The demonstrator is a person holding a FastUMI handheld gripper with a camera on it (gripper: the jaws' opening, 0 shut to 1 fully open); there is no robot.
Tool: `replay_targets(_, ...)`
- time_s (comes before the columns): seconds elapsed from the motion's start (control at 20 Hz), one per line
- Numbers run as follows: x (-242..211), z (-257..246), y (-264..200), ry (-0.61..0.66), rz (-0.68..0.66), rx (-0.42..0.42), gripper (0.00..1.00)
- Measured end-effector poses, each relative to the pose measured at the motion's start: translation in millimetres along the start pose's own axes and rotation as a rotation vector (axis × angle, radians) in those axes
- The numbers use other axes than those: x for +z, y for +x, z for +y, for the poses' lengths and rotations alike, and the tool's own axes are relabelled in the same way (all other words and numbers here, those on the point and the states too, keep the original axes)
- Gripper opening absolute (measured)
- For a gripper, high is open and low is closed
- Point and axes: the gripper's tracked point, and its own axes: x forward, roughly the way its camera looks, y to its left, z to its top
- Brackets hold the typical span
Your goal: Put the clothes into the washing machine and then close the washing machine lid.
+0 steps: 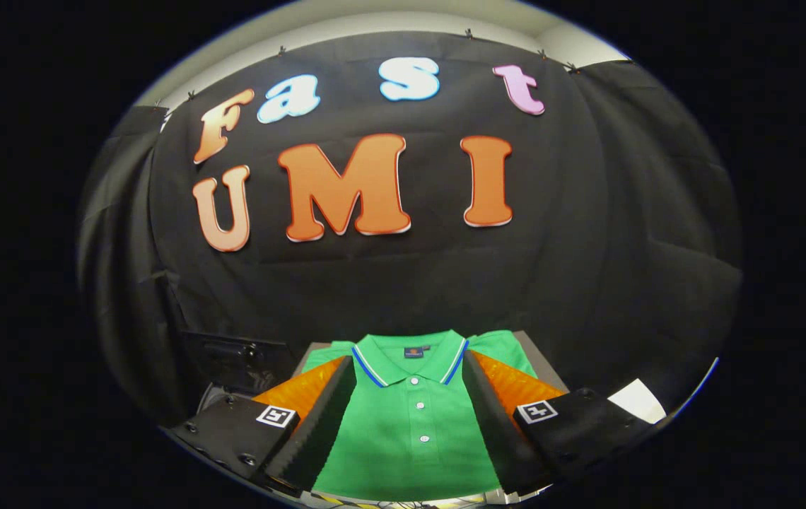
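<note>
Green polo shirt on a grey table

The grey table (541, 357) shows as narrow bare strips beside the shirt's shoulders, at about 11 and 1 o'clock from its buttons. The green polo shirt (410, 431) lies flat on it, collar at 12 o'clock, placket running down toward 6 o'clock.

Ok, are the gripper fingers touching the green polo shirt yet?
Cannot tell. In the gripper view the gripper is open, its fingers framing the green polo shirt lying folded, but overlap hides any gap or contact.
</note>
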Motion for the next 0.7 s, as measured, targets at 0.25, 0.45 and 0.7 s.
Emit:
replay_targets(0.25, -49, -7, 53, -0.002, 0.196, -0.008, 0.98)
replay_targets(0.45, -73, -5, 70, 0.014, 0.317, -0.014, 0.98)
replay_targets(0.7, -90, -9, 77, 0.010, 0.414, -0.036, 0.98)
